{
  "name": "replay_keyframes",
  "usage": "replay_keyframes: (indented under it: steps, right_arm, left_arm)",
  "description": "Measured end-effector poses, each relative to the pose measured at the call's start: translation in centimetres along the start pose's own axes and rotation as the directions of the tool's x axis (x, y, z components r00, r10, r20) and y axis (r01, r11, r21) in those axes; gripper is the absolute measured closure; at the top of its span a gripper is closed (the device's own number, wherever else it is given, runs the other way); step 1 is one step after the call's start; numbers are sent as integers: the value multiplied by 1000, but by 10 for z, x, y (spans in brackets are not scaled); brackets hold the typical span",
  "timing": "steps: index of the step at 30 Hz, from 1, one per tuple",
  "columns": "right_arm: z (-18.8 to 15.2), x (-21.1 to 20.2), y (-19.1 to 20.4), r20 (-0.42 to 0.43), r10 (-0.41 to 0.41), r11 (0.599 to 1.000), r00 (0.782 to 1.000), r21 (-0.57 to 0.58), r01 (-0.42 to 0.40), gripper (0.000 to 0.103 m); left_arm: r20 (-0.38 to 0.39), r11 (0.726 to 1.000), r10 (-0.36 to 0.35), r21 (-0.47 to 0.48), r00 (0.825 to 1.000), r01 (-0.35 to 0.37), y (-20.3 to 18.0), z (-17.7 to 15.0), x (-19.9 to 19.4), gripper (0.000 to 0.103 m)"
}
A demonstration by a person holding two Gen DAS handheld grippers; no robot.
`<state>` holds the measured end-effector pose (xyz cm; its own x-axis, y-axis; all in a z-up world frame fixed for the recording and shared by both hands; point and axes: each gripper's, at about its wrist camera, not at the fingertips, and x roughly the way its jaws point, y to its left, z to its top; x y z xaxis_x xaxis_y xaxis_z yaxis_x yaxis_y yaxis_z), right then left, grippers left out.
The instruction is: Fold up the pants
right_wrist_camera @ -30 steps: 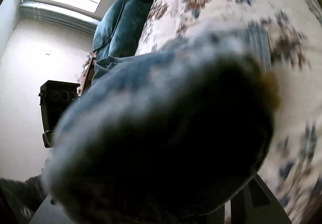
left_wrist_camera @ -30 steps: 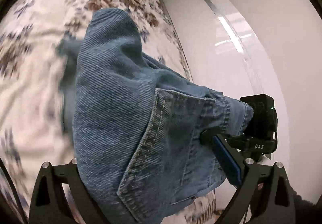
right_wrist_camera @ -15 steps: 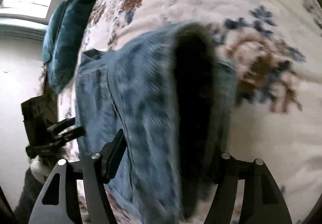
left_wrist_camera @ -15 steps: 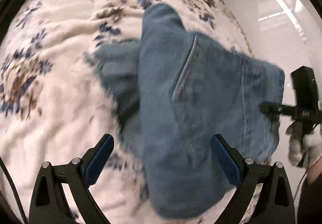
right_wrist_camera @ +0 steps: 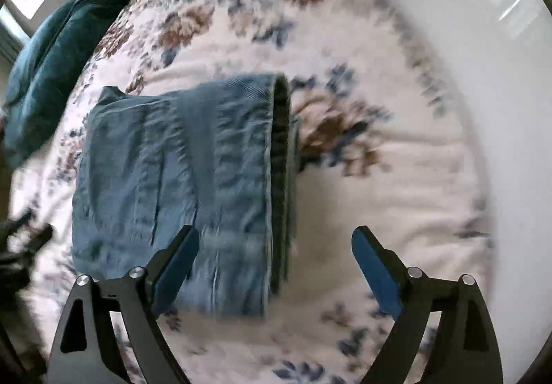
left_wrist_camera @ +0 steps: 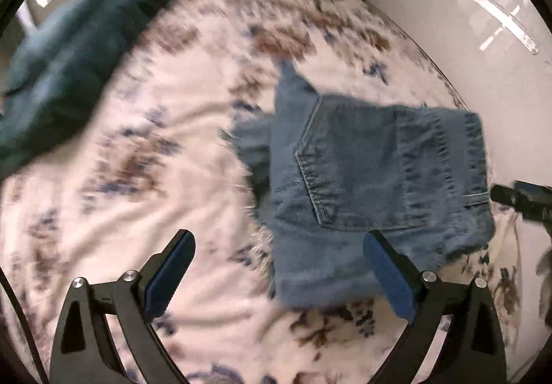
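Bed: white blanket (left_wrist_camera: 114, 211) with brown and blue flowers fills most of both views; much of it is motion-blurred.
Background: pale wall and curtain along the top of the frame, a window at the upper left, a glossy white panel (left_wrist_camera: 448, 4) at the upper right of the left wrist view.
Dark green cushion: lies on the blanket at the upper left of the frame (left_wrist_camera: 65, 63).
Pants: blue denim pants (left_wrist_camera: 365, 170), folded into a compact stack, lie flat on the blanket; right of centre in the left wrist view with a back pocket facing up, left of centre in the right wrist view (right_wrist_camera: 179, 177) with the folded edge toward the middle.
Left gripper: (left_wrist_camera: 277, 275) spread wide above the blanket, nothing between its blue pads; its right finger overlaps the pants' near edge in the frame.
Right gripper: (right_wrist_camera: 274, 272) jaws have just been opening and stand wide, gripping nothing; the pants' near corner lies below, between the fingers.
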<state>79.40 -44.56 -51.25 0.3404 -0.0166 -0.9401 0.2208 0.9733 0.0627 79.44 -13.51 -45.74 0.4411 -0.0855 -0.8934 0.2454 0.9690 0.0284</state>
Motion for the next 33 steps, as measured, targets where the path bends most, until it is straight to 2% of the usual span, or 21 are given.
replay_keyframes:
  steps: [4, 8, 13, 17, 21, 26, 30, 33]
  right_arm:
    - [-42, -84, 19, 81, -62, 998, 995, -10, 63, 10]
    - [-91, -175, 27, 139, -81, 997, 987, -7, 83, 10]
    - [-147, -295, 30, 224, -74, 997, 972, -17, 80, 10]
    - [-189, -380, 35, 288, -71, 996, 955, -23, 81, 10]
    - [-243, -471, 47, 350, -55, 996, 935, -41, 75, 10]
    - [-313, -553, 69, 381, -38, 997, 924, -53, 63, 10]
    - [-360, -598, 80, 396, -29, 998, 918, -39, 48, 10]
    - [-399, -638, 88, 431, -36, 998, 902, -24, 52, 10]
  left_arm:
    - [27, 998, -5, -60, 1000, 6, -11, -19, -68, 3]
    - [64, 996, 2, -91, 998, 4, -28, -44, -149, 3]
    - [137, 996, 16, -88, 990, -4, -41, -71, -238, 3]
    - [196, 996, 31, -83, 980, -15, -48, -104, -320, 3]
    - [227, 997, 22, -82, 974, -4, -46, -137, -382, 3]
    - [253, 998, -2, -58, 967, 17, -40, -185, -451, 3]
    - [272, 999, -1, -30, 962, 10, -36, -222, -500, 3]
    - [286, 1000, 4, -28, 958, 4, -33, -246, -530, 3]
